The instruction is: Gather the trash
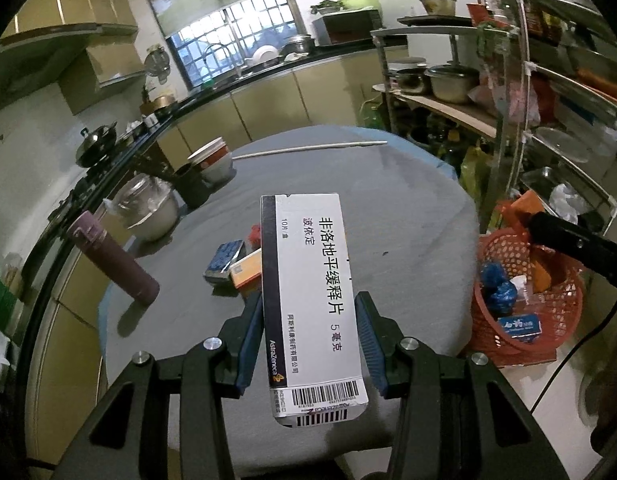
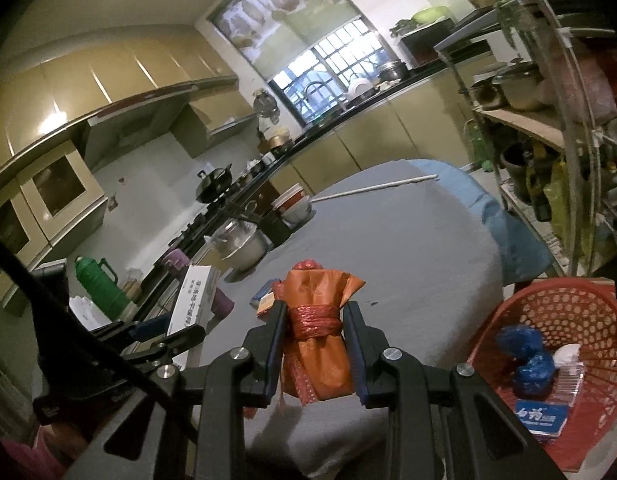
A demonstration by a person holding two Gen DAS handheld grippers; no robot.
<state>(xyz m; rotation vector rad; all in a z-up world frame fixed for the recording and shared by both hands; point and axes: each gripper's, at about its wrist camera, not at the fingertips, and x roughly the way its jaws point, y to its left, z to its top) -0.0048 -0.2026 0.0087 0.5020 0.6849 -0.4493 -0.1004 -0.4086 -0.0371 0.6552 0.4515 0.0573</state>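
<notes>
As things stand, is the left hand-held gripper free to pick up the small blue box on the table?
Probably not: the left hand-held gripper is shut on the white medicine box, so nothing else fits, though the blue box lies unobstructed ahead.

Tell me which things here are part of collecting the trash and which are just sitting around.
Part of the job:
- white medicine box, held in the left claw
- orange bundle, held in the right claw
- red basket, already holding trash
- small blue box and small orange box on the table, probably next

Just lying about:
- purple flask
- steel pot
- stacked bowls
- white stick
</notes>
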